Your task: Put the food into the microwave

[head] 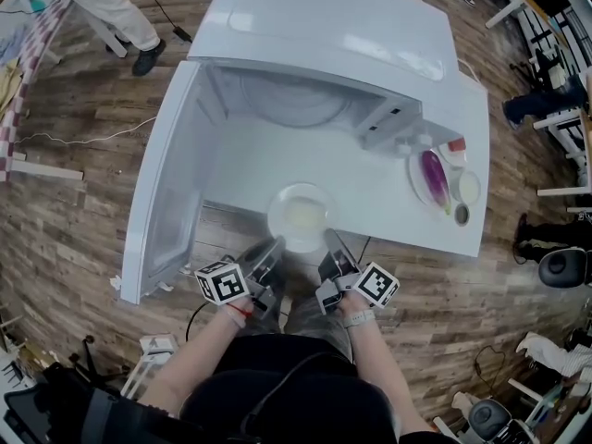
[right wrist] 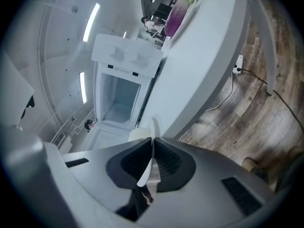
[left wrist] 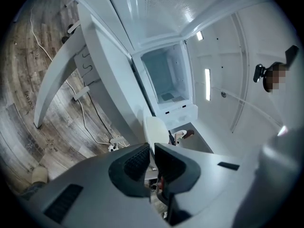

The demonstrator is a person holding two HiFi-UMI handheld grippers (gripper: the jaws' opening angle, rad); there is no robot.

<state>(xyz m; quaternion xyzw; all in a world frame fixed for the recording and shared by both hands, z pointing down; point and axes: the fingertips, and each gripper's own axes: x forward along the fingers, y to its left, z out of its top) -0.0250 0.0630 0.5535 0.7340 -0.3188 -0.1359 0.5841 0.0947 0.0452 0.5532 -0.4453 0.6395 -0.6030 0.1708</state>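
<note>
A white plate (head: 280, 203) with pale food (head: 304, 216) on it is held level at the table's near edge, in front of the open white microwave (head: 324, 35). My left gripper (head: 275, 244) is shut on the plate's near-left rim. My right gripper (head: 328, 248) is shut on its near-right rim. In the left gripper view the plate (left wrist: 156, 129) stands edge-on between the jaws of the left gripper (left wrist: 153, 158), with the microwave's cavity (left wrist: 166, 80) beyond. In the right gripper view the plate's rim (right wrist: 151, 148) is clamped in the right gripper (right wrist: 153, 164), facing the microwave (right wrist: 123, 94).
The microwave's door (head: 166, 183) swings out to the left, past the table's edge. At the table's right lie a plate with a purple eggplant (head: 433, 178) and two small bowls (head: 468, 187). A person (head: 111, 7) stands at the far left. Cables trail over the wooden floor (head: 74, 248).
</note>
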